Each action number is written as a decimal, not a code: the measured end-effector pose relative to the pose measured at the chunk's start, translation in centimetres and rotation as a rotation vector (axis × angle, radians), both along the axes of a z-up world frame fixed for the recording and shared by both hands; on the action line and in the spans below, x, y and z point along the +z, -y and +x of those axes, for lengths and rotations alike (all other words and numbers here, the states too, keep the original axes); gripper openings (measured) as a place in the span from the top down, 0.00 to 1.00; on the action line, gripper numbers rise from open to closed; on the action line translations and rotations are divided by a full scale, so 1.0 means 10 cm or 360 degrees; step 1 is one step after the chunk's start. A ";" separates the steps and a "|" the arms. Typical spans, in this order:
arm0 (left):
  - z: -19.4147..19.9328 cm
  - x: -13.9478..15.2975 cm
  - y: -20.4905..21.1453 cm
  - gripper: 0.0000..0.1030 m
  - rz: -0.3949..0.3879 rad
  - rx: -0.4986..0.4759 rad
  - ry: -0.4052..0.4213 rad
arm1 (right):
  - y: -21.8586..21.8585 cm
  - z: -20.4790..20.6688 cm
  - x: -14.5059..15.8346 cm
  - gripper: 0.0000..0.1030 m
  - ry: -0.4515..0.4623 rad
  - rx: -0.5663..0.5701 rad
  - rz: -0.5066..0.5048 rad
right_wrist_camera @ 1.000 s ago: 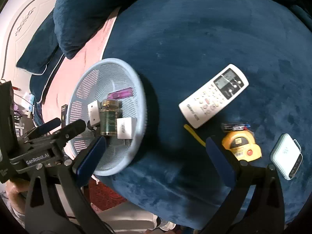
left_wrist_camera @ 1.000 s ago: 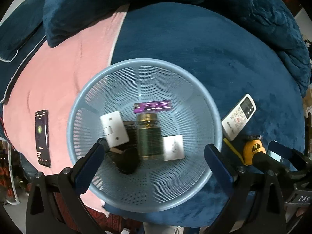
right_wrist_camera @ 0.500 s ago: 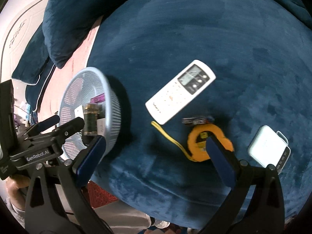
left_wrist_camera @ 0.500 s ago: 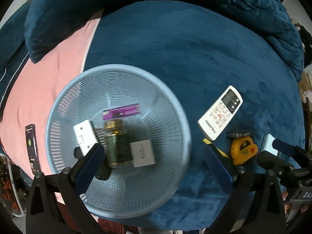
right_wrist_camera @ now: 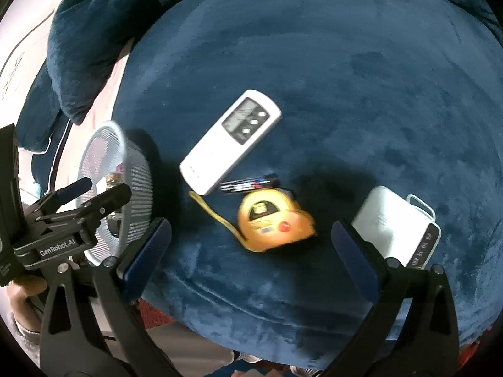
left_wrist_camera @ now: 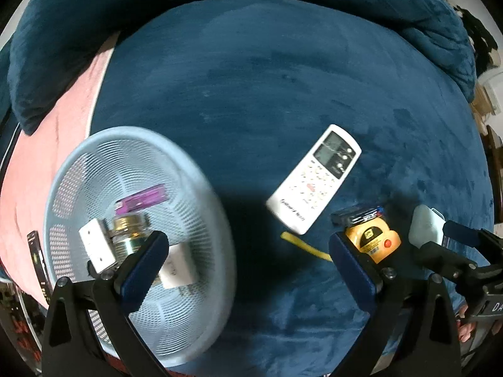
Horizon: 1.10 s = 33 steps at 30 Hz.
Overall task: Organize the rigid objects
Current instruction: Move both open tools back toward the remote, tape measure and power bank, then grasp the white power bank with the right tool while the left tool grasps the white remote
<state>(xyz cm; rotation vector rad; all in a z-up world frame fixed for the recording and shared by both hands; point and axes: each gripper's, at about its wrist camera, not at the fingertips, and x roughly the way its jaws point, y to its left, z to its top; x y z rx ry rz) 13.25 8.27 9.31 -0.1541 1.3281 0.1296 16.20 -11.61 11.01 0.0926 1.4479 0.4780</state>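
Yellow round tape measure (right_wrist_camera: 275, 223) with red button lies between the right gripper's (right_wrist_camera: 248, 248) wide-apart fingers; left gripper (left_wrist_camera: 245, 270) also spread, empty.

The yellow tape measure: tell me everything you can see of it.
The tape measure has a rounded yellow case, plastic by the look of it, with a dark label panel and a red button on its upper face. It lies flat on the blue plush cover, a short length of yellow blade pulled out toward the basket side. A small dark pack with red and blue print lies against its far edge, next to the white remote. The open right gripper hangs above it, not touching.
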 end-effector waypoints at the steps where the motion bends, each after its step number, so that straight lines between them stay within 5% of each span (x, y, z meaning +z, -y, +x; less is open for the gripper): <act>1: 0.02 -0.01 0.03 0.01 0.0000 -0.0011 -0.0003 | 0.04 0.01 -0.01 0.00 -0.0002 -0.0009 -0.0003; 25: 0.42 -0.45 0.65 0.01 0.0003 -0.0190 -0.0120 | 0.91 0.16 -0.51 0.00 -0.0107 -0.0235 -0.0239; 33: 0.42 -0.49 0.60 0.01 -0.0007 -0.0193 -0.0132 | 0.80 0.24 -0.54 0.00 -0.0032 0.0022 -0.0286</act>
